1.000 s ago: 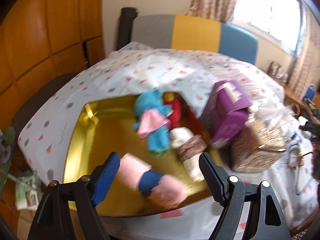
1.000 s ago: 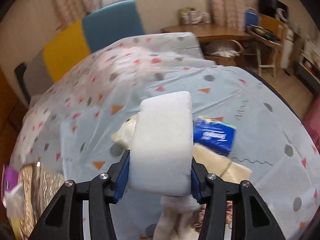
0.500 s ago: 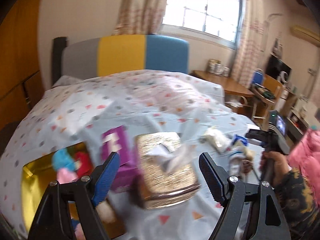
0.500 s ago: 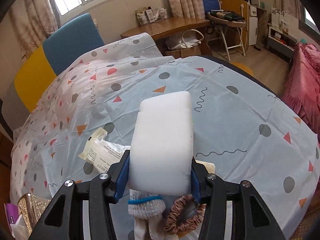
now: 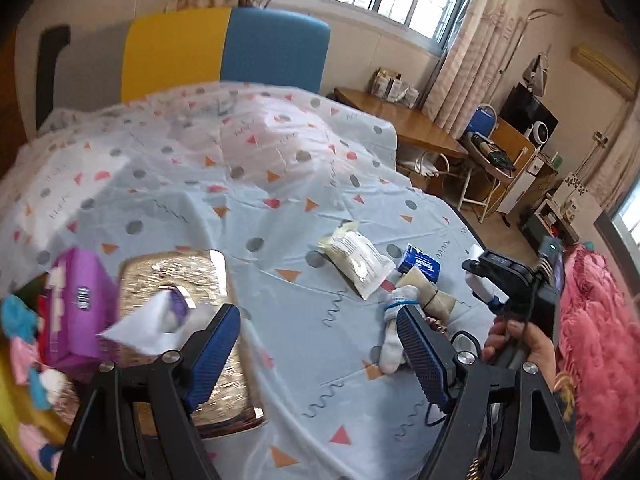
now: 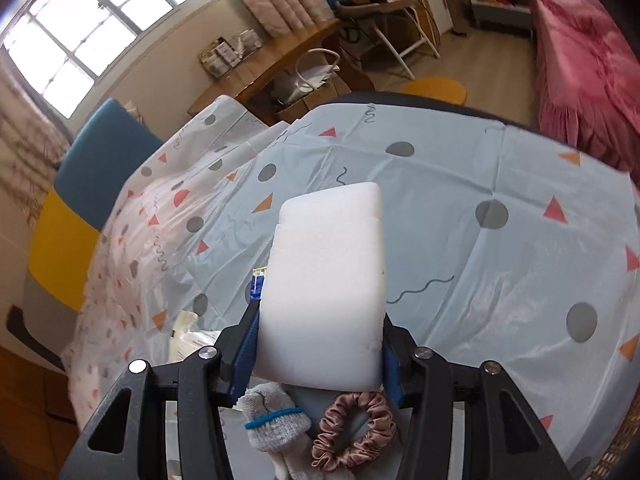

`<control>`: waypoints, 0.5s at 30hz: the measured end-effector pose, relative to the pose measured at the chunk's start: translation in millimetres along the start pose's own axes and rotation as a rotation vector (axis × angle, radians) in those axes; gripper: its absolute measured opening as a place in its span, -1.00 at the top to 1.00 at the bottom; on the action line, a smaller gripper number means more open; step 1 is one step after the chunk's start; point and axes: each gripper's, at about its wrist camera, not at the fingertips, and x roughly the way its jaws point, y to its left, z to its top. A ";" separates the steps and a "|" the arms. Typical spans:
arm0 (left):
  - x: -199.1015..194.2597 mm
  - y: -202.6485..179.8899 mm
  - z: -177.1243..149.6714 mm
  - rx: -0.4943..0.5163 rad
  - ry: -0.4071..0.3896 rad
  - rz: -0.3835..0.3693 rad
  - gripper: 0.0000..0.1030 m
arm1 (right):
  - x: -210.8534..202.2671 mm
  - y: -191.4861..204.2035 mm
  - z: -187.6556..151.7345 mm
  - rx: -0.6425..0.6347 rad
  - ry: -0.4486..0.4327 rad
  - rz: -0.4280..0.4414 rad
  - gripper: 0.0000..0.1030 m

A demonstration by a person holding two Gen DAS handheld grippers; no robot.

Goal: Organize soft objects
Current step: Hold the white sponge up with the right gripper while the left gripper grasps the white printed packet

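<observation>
A wide table fills the room's middle, draped in a thin, glossy plastic cloth (image 5: 280,216) of pale blue with grey dots, orange and red triangles and squiggles; a padded headboard-like back in grey, yellow and blue stands behind it, and curtained windows, a wooden desk and a pink ruffled cover lie beyond. At the left edge in the left wrist view, blurred plush toys (image 5: 18,320) sit in a yellow tray; beside them stands a purple box (image 5: 76,304), touching a glittery gold tissue box (image 5: 180,280) with a white tissue sticking up. The left gripper (image 5: 320,348) hangs over bare cloth with its ribbed blue pads spread wide and nothing between them; open cloth stretches ahead of it. To the right lie a crinkled foil-like packet (image 5: 356,260), a small blue tissue pack (image 5: 420,266) and a knitted grey-white sock (image 5: 394,320) with a blue band, close together near the table's right edge. The right gripper (image 6: 320,344), held in a hand (image 5: 520,344), is clamped on a smooth white rectangular foam block (image 6: 328,280) with rounded corners, upright above the cloth; just below it rest the sock and a gathered satin pink-brown scrunchie (image 6: 352,436); to its right the cloth runs clear to the dark table rim.
</observation>
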 end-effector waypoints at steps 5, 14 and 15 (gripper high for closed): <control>52.0 -9.5 12.8 -0.098 0.098 -0.033 -0.55 | -3.7 -27.6 10.1 0.127 -0.006 0.025 -0.01; 142.4 -23.0 28.8 -0.177 0.223 -0.007 -0.54 | 10.5 -7.8 1.5 0.063 0.058 0.058 -0.01; 150.3 -22.3 31.0 -0.192 0.231 -0.005 -0.55 | 10.5 -5.1 0.3 0.055 0.057 0.059 -0.01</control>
